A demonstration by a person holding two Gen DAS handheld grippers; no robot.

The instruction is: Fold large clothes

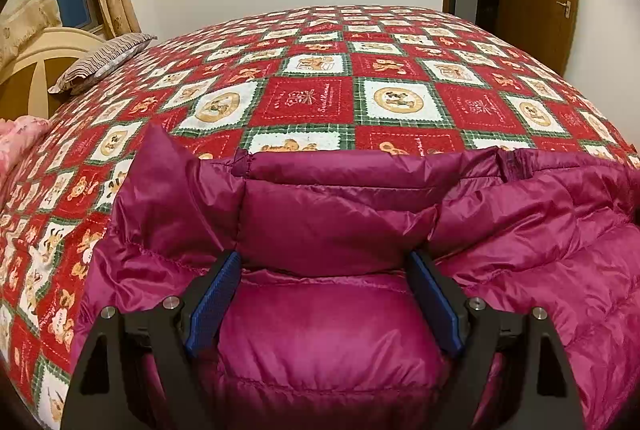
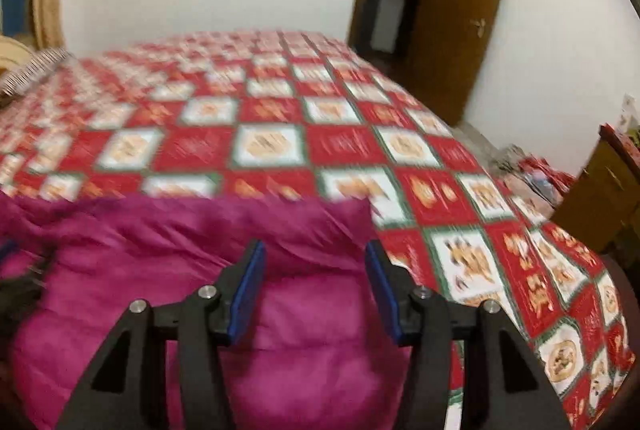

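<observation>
A magenta quilted down jacket (image 1: pixel 340 218) lies spread along the near side of a bed covered by a red, white and green patchwork cover (image 1: pixel 308 97). My left gripper (image 1: pixel 324 258) stands wide open low over the jacket, and a puffy fold of it bulges up between the blue pads (image 1: pixel 212 302). The right wrist view is blurred. In it the jacket (image 2: pixel 160 242) fills the lower left, and my right gripper (image 2: pixel 316 250) hangs open above the jacket's right edge, with its right finger over the bed cover (image 2: pixel 264 145).
A striped pillow (image 1: pixel 104 61) and a cream headboard (image 1: pixel 40 57) are at the far left, with pink cloth (image 1: pixel 16 141) at the left edge. A brown door (image 2: pixel 452 29) stands open behind the bed. A wooden cabinet (image 2: pixel 600 189) and clutter sit to the right.
</observation>
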